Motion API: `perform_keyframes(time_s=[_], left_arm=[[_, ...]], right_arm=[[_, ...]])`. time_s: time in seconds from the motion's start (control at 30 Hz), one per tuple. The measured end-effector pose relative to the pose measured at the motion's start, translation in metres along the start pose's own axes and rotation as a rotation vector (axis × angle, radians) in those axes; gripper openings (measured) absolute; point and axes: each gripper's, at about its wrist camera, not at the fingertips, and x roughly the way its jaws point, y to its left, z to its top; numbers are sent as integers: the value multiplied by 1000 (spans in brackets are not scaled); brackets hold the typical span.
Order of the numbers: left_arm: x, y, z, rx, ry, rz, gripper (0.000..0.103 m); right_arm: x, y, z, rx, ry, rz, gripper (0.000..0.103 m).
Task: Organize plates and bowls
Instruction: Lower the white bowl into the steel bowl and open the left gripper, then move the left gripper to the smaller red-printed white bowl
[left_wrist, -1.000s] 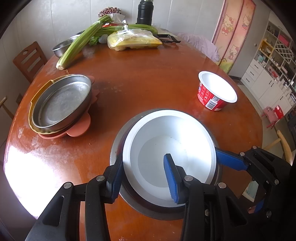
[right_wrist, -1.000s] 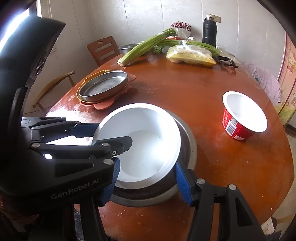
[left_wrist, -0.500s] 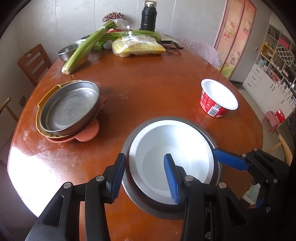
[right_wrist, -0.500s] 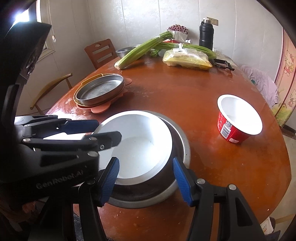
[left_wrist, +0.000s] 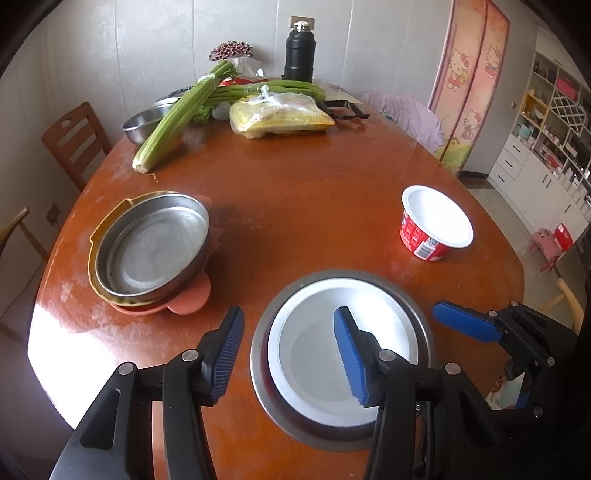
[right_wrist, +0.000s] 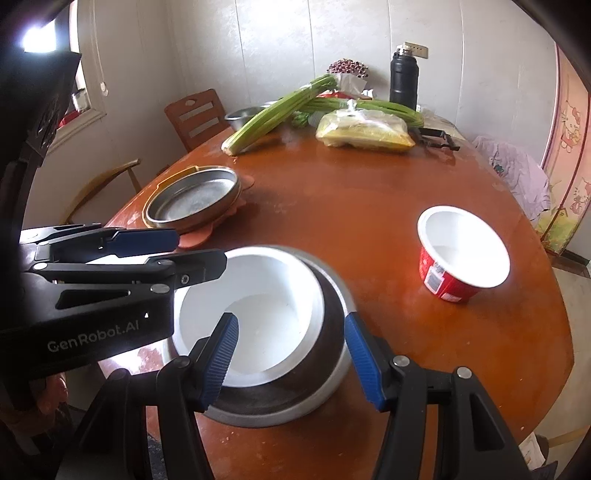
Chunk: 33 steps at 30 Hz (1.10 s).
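Note:
A white bowl (left_wrist: 314, 354) sits nested inside a steel bowl (left_wrist: 343, 275) on the round wooden table. My left gripper (left_wrist: 289, 312) hovers above their left rim. Its jaws are opening: one finger is over the table, the other over the white bowl's inside, and neither pad touches the rim. In the right wrist view my right gripper (right_wrist: 290, 317) hangs open over the near rim of the white bowl (right_wrist: 266, 314) and the steel bowl (right_wrist: 332, 350), pressing nothing. A red cup-bowl with a white inside (left_wrist: 436, 221) stands to the right. A steel plate (left_wrist: 155, 243) tops a stack of yellow and pink plates on the left.
At the far end of the table lie celery stalks (left_wrist: 173, 125), a yellow bag (left_wrist: 280, 118), a steel basin (left_wrist: 144, 125), a black flask (left_wrist: 300, 51) and a peeler (left_wrist: 343, 109). Wooden chairs (left_wrist: 74, 140) stand at the left. The table's near edge is close below both grippers.
My left gripper has let go of the white bowl, which now rests in the steel bowl. It rose and its jaws spread wider. The right gripper has barely moved.

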Motion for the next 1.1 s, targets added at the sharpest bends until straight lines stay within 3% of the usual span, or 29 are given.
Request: perform_keyframes(time_s=[0.57,1.1], left_arm=[[-3,-38,53,79,-42,-17,54],[29,-98,97,165,-24,-57,54]], right_arm=[[-19,-47,33,75,-62,-63,62],[-21,-124,47,187,-65,-132,63]])
